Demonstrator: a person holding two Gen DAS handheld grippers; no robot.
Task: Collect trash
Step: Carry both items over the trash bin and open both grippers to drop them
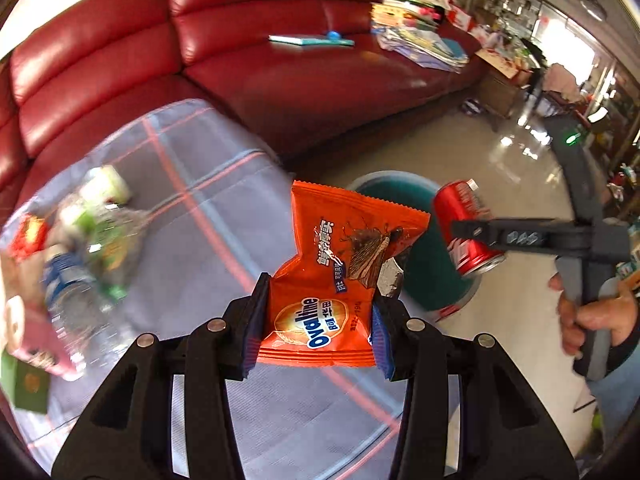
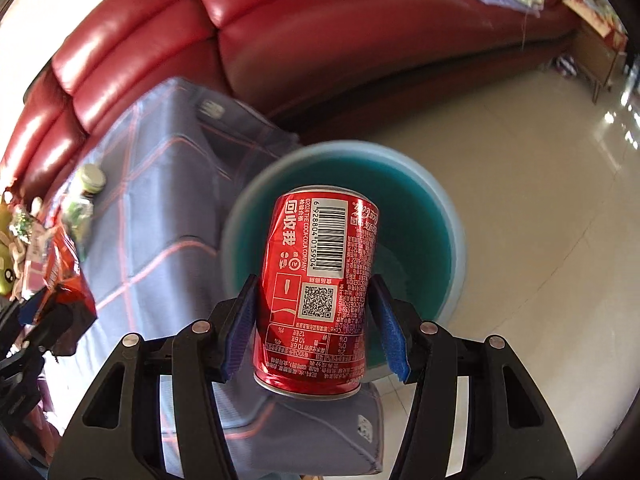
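Observation:
My left gripper [image 1: 320, 320] is shut on an orange Ovaltine wrapper [image 1: 340, 276] and holds it above the cloth-covered table, near its right edge. My right gripper [image 2: 316, 316] is shut on a red Coca-Cola can [image 2: 320, 284] and holds it over a teal bin [image 2: 424, 208] on the floor. In the left wrist view the can [image 1: 464, 224] and the right gripper [image 1: 480, 234] hang above the bin [image 1: 400, 192]. Plastic bottles [image 1: 80, 280] and other wrappers lie blurred at the table's left side.
The table has a grey-blue cloth with pink stripes [image 1: 192, 184]. A red leather sofa [image 1: 280, 60] stands behind it, with a book [image 1: 312, 41] and stacked papers [image 1: 416, 36]. Beige tiled floor [image 2: 520, 184] surrounds the bin. Cluttered shelves stand far right.

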